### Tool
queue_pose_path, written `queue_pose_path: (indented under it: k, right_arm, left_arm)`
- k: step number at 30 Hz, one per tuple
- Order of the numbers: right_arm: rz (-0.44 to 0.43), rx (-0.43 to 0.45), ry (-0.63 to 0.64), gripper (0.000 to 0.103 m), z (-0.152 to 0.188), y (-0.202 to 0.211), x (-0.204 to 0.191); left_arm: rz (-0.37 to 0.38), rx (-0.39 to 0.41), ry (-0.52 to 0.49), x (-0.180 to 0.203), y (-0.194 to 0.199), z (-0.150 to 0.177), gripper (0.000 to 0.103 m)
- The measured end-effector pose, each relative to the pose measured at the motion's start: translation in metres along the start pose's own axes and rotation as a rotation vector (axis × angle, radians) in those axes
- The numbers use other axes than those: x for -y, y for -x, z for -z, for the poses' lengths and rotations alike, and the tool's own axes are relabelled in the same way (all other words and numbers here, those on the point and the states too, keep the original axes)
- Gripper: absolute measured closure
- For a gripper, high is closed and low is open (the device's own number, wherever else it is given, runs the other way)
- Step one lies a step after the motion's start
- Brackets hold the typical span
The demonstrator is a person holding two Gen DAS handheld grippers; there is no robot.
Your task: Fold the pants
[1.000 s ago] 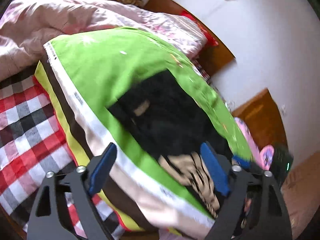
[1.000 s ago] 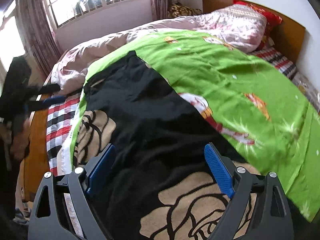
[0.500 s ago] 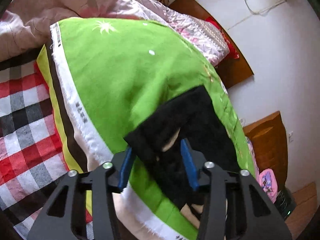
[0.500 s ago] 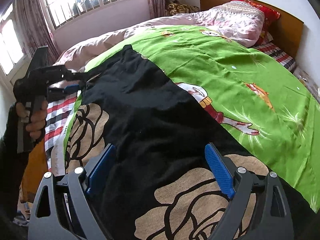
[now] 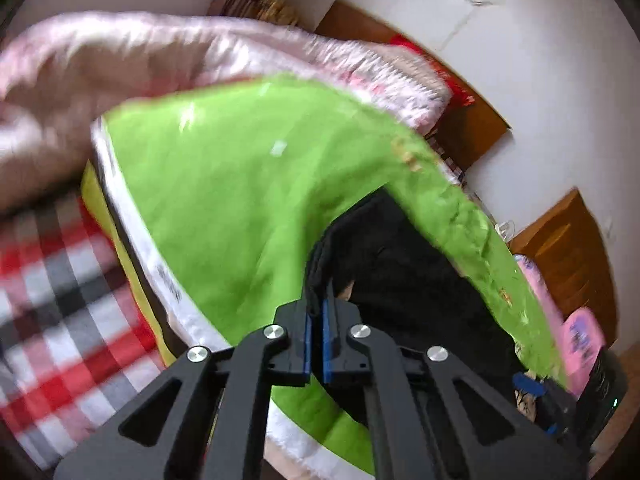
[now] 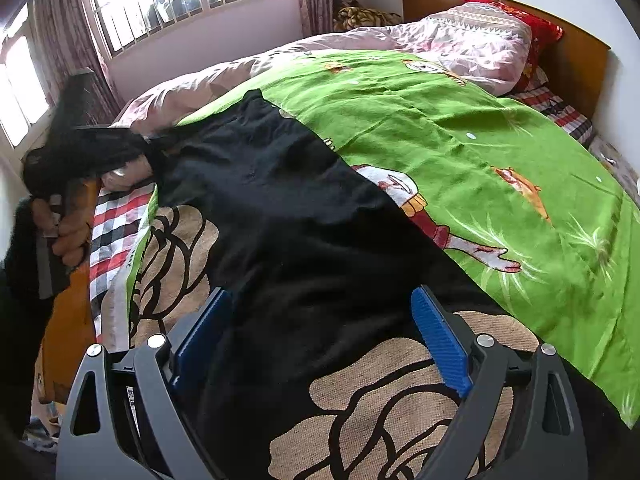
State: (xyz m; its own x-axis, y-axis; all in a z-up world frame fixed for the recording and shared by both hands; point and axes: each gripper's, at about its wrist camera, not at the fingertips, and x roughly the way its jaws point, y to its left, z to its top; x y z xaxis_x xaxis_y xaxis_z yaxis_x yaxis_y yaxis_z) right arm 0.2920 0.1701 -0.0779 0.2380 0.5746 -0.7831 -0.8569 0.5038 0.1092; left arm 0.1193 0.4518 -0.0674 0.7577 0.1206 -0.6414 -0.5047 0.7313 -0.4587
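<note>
Black pants (image 6: 300, 220) lie spread along a green cartoon-print sheet (image 6: 480, 140) on a bed. In the left wrist view my left gripper (image 5: 316, 312) is shut on the far corner edge of the pants (image 5: 400, 272), with dark fabric pinched between the blue pads. The right wrist view shows that same left gripper (image 6: 154, 146) at the far left end of the pants, held by a person's hand (image 6: 68, 232). My right gripper (image 6: 320, 304) stands open just over the near part of the pants, its pads wide apart and gripping nothing.
A tan blanket with a black rose pattern (image 6: 380, 400) lies under the near pants. A red plaid sheet (image 6: 116, 220) covers the bed's left edge. A pink quilt (image 6: 460, 48) is piled by the wooden headboard (image 6: 572, 56). Windows (image 6: 180, 0) line the far wall.
My left gripper moved onto the far corner of the pants and closed from wide open to shut on the fabric. The right gripper stayed put and open.
</note>
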Motion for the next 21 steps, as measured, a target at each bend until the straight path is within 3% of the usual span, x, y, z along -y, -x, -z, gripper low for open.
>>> queue_pose_path:
  k: [3,6,9,11,16,18,21]
  right_arm:
    - [-0.013,-0.009,0.012,0.015,0.001,0.005,-0.004]
    - [0.038,-0.069,0.06,0.013,0.001,-0.004,-0.012]
    - [0.052,-0.078,0.084,0.012,0.0,-0.007,-0.015]
    - [0.034,-0.062,0.047,0.013,-0.001,0.004,-0.01]
    - [0.043,0.181,-0.155,0.012,0.006,0.09,0.029]
    - [0.06,0.311,-0.281,0.012,0.022,0.142,0.053]
    - [0.115,0.484,-0.412,0.012,0.057,0.216,0.078]
  left_arm:
    - [-0.042,0.031,-0.075,0.016,0.014,-0.013,0.1]
    - [-0.08,-0.024,-0.109,0.02,0.002,-0.019,0.1]
    - [-0.082,-0.043,-0.121,0.027,-0.001,-0.018,0.1]
    - [-0.047,-0.005,-0.165,0.049,0.018,-0.015,0.1]
    - [0.097,0.105,-0.371,0.147,0.079,0.006,0.1]
    - [0.178,0.128,-0.472,0.197,0.097,0.031,0.1]
    - [0.263,0.15,-0.658,0.268,0.11,0.093,0.1]
